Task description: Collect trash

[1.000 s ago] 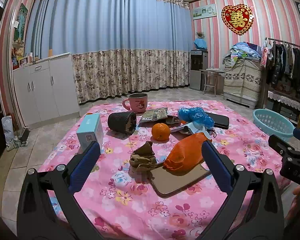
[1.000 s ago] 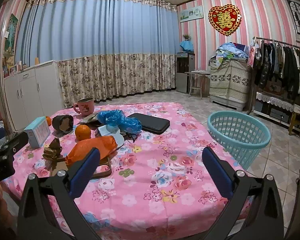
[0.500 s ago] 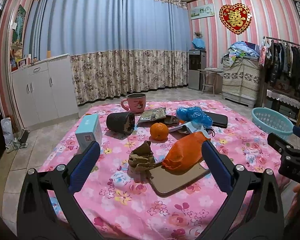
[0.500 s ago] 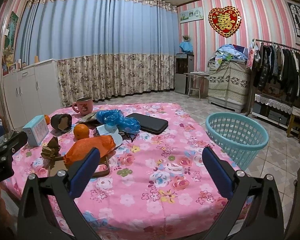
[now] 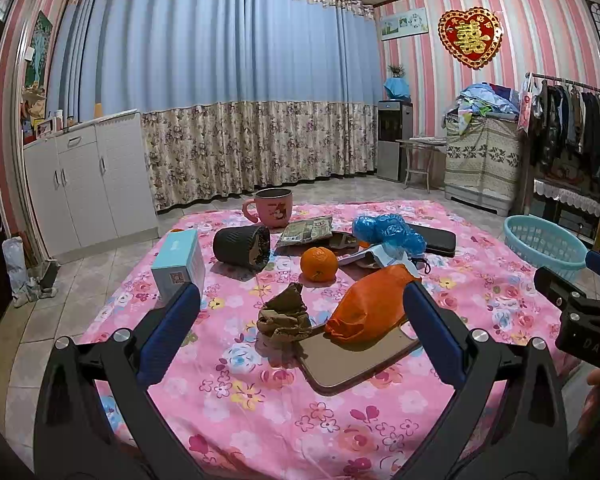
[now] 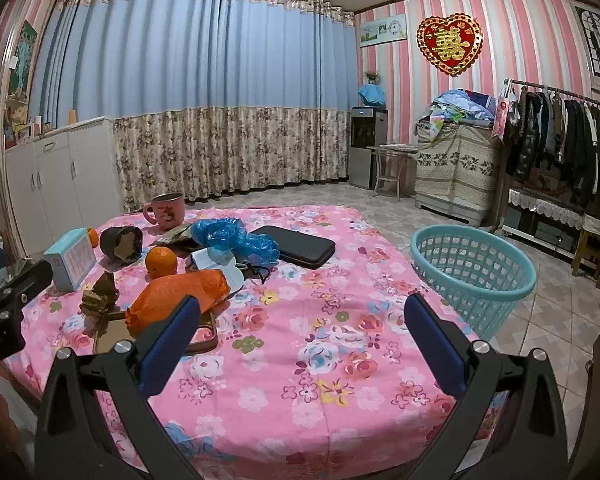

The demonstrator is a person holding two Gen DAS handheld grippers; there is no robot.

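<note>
Both grippers are wide open and hold nothing. The left gripper (image 5: 300, 312) hangs over the near edge of the pink flowery table (image 5: 260, 408). Between its fingers sit a crumpled brown paper (image 5: 285, 316) and an orange bag (image 5: 374, 304) (the bag lies on a flat brown board (image 5: 352, 360)). The right gripper (image 6: 300, 316) has only bare cloth between its fingers. The blue basket (image 6: 474, 272) stands on the floor, past its right finger.

One mug (image 5: 273, 207), two oranges (image 5: 318, 263) (image 6: 93, 237), one basket (image 6: 473, 270), one box (image 5: 179, 263), one black case (image 6: 296, 245).
</note>
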